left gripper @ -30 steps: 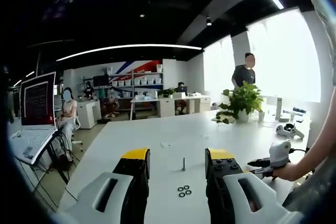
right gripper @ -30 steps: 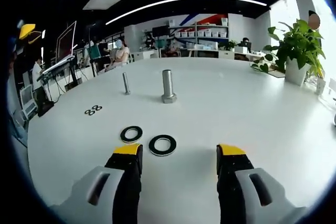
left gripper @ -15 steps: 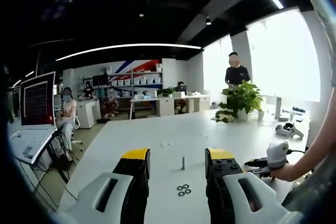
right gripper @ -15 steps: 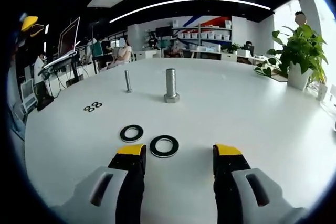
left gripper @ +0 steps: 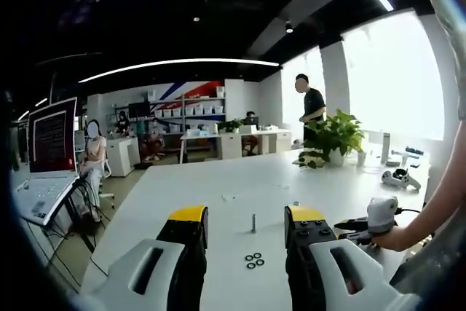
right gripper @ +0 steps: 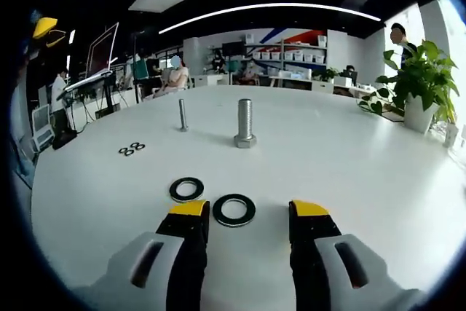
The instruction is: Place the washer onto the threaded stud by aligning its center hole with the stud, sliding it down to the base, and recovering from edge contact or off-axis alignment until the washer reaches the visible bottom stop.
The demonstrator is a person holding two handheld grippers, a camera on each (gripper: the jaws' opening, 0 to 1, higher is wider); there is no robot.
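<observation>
White table [left gripper: 218, 202] spreads ahead in the left gripper view; left gripper [left gripper: 244, 229] gapes empty, thin stud [left gripper: 253, 223] at 12 o'clock, small washers [left gripper: 254, 260] nearer. Right gripper view: right gripper [right gripper: 249, 218] parted, empty, washer [right gripper: 234, 210] between its tips, second washer [right gripper: 187, 189] at 10 o'clock, thick threaded stud [right gripper: 245, 123] at 12.

dull metal stud [right gripper: 245, 123], dark matt washers [right gripper: 234, 210], smooth white table [right gripper: 349, 158].

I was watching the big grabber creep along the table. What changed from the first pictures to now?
The right gripper has come forward, jaws open, so one large washer now lies between its tips. In the left gripper view, a standing person walked leftward behind the plant. Nothing was grabbed. The other large washer, big stud, thin stud and small washers stayed put.
</observation>
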